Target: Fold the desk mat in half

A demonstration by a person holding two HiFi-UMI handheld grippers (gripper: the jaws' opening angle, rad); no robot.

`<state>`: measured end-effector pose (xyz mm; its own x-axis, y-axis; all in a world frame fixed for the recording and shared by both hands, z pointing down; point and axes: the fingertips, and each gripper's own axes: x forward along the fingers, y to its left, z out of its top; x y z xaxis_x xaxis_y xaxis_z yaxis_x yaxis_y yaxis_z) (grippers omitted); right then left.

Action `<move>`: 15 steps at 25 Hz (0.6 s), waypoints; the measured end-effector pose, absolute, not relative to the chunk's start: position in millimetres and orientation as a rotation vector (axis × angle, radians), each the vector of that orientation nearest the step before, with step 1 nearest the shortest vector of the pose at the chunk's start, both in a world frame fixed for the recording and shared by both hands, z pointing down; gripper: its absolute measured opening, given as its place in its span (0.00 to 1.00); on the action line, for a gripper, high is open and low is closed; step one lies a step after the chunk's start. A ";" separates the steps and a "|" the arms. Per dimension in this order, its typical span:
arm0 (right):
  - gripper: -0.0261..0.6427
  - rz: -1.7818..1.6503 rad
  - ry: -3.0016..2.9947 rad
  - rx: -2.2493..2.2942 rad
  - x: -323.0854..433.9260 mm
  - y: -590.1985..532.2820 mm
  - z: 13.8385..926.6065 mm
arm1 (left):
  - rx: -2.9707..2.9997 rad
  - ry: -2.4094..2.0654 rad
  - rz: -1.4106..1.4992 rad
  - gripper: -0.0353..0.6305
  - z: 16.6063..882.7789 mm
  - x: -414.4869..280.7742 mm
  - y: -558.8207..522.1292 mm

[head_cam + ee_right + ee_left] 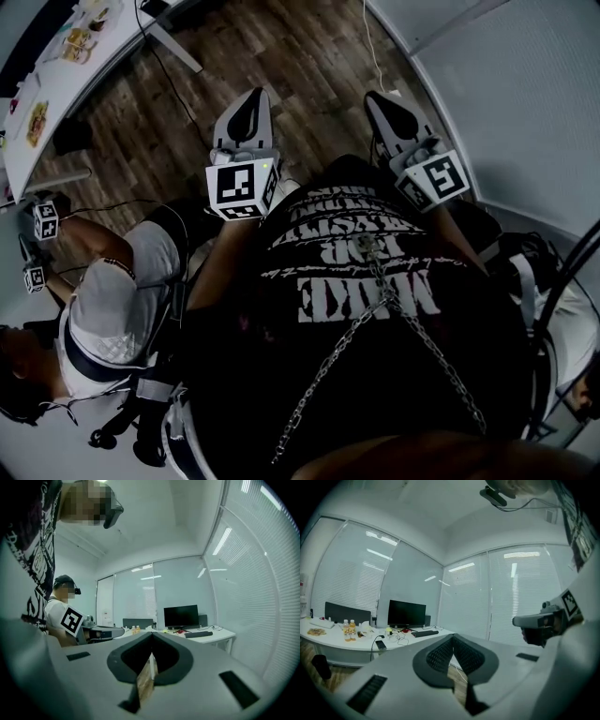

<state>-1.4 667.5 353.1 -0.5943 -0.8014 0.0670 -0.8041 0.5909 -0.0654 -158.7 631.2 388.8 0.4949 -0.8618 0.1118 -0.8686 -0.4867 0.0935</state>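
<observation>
No desk mat shows in any view. My left gripper (251,101) and right gripper (383,100) are held side by side in front of a black printed shirt (366,272), pointing out over the wood floor (309,56). In the left gripper view the left gripper (453,637) has its jaws closed tip to tip with nothing between them. The right gripper (151,634) is likewise shut and empty. Each gripper sees the other beside it: the right gripper (539,620) and the left gripper (101,632).
A white desk (56,84) at the far left carries a monitor (407,613), a keyboard (424,633) and bottles (348,627). Another person in a white shirt (117,291) sits at my left with marker cubes (45,220). Blinds cover glass walls (520,597).
</observation>
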 end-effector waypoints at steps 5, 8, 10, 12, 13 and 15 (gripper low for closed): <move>0.04 0.099 -2.744 1.392 -7.8 663.4 353.2 | 2.598 -1.512 0.031 0.06 385.6 -162.1 633.5; 0.04 0.096 -2.744 1.356 -18.9 660.1 357.4 | 2.574 -1.514 0.054 0.06 395.6 -168.4 625.3; 0.04 0.102 -2.751 1.332 -19.2 649.4 361.3 | 2.556 -1.517 0.076 0.06 398.0 -168.1 614.9; 0.04 0.118 -2.765 1.329 -14.3 635.8 362.8 | 2.562 -1.524 0.077 0.06 395.9 -163.3 606.6; 0.04 0.130 -2.772 1.334 -12.2 629.6 363.1 | 2.570 -1.523 0.075 0.06 395.2 -160.4 604.1; 0.04 0.137 -2.782 1.329 -10.9 618.1 365.8 | 2.589 -1.502 0.080 0.06 397.6 -154.3 599.9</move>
<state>-10.9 618.1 365.8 -0.6281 -0.7731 0.0880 -0.7780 0.6257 -0.0566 -154.3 599.9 397.6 0.4981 -0.8588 0.1200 -0.8667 -0.4887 0.1004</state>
